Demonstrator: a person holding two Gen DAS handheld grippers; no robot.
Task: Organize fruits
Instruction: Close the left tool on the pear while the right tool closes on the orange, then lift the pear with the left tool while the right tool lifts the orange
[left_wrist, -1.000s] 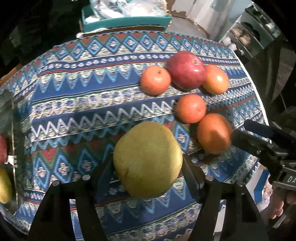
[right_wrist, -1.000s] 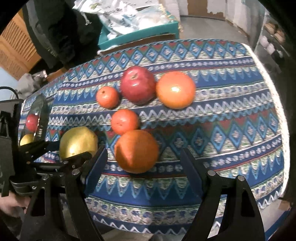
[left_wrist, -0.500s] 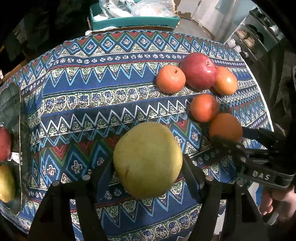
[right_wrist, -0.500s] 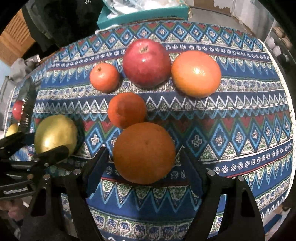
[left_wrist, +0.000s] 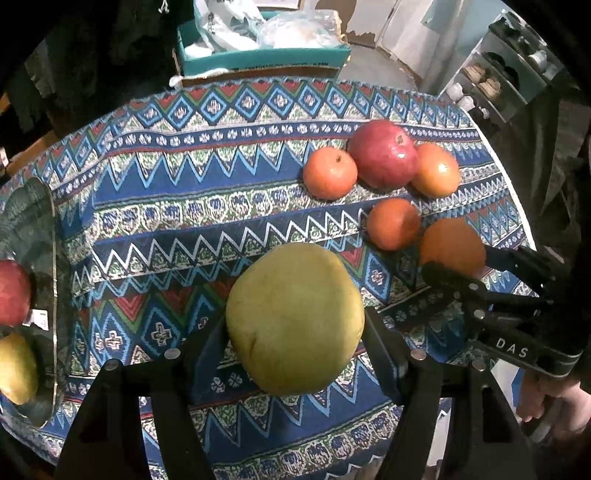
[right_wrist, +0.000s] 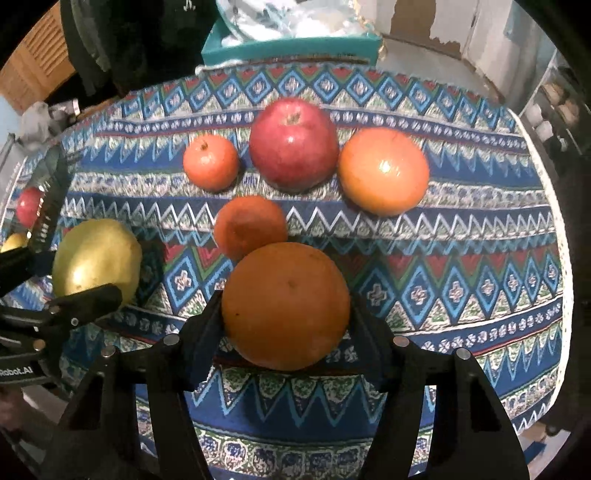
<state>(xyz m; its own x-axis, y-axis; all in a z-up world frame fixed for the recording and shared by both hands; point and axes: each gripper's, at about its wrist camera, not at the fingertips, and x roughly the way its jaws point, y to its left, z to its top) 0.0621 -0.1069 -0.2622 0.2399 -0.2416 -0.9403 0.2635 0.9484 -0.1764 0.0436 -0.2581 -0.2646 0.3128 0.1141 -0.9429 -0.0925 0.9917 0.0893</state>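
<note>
Both grippers point steeply down at the patterned tablecloth (left_wrist: 192, 192). Left gripper (left_wrist: 295, 332): fingers clamped on either flank of a yellow-green pear (left_wrist: 295, 319), which fills the gap. Right gripper (right_wrist: 286, 325): jaws have just been closing on a large orange (right_wrist: 286, 306); both pads now sit against its sides. Whether either fruit is clear of the cloth cannot be told from these views. Just beyond the orange, touching it, lies a small tangerine (right_wrist: 249, 225); farther back a row: small orange fruit (right_wrist: 211, 162), red apple (right_wrist: 293, 142), pale orange (right_wrist: 384, 171). Apple's stem end faces up. At far left a glass bowl (left_wrist: 55, 258) holds red and yellow fruit. Pear's long axis not discernible.
</note>
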